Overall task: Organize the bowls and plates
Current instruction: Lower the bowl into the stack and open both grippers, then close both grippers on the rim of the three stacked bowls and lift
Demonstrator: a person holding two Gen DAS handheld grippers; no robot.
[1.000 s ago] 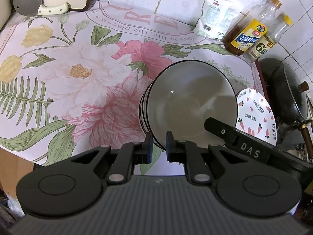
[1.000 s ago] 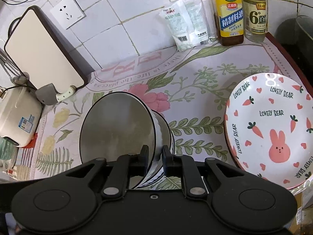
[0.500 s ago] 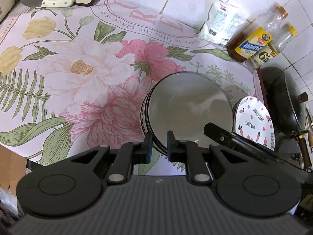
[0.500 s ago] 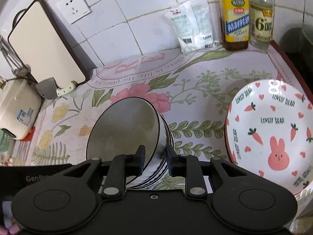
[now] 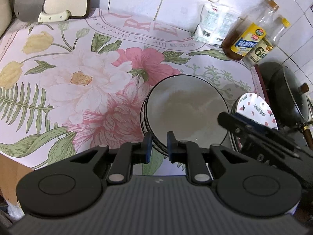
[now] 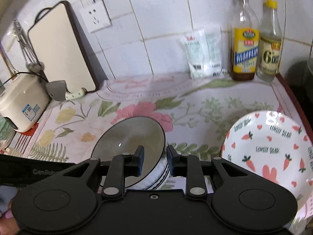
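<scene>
Left gripper (image 5: pixel 158 144): jaws pinching the near rim of the bowl stack (image 5: pixel 185 111), one pad inside, one outside. Right gripper (image 6: pixel 155 161): jaws spread wider than the rim, straddling the stack's right edge with no pad pressing on it. Stack itself tilted, top bowl (image 6: pixel 129 148) leaning away from the striped bowls beneath it, base resting on the table (image 5: pixel 64 82). Carrot-print plates (image 6: pixel 270 148) just right of the bowl stack, apparently piled, not touching it. Two bottles (image 6: pixel 244 39) and a white packet (image 6: pixel 203 52) well behind the bowl stack, against the tiled wall. Cleaver (image 5: pixel 37 12) and cutting board (image 6: pixel 58 47) far left of the bowl stack.

Risk noted: with only one rim pinch holding a leaning stack, likely slide of the top bowl, or tipping towards the plates. Further risk: rim slipping from the pads, dropping the bowls onto the table.
</scene>
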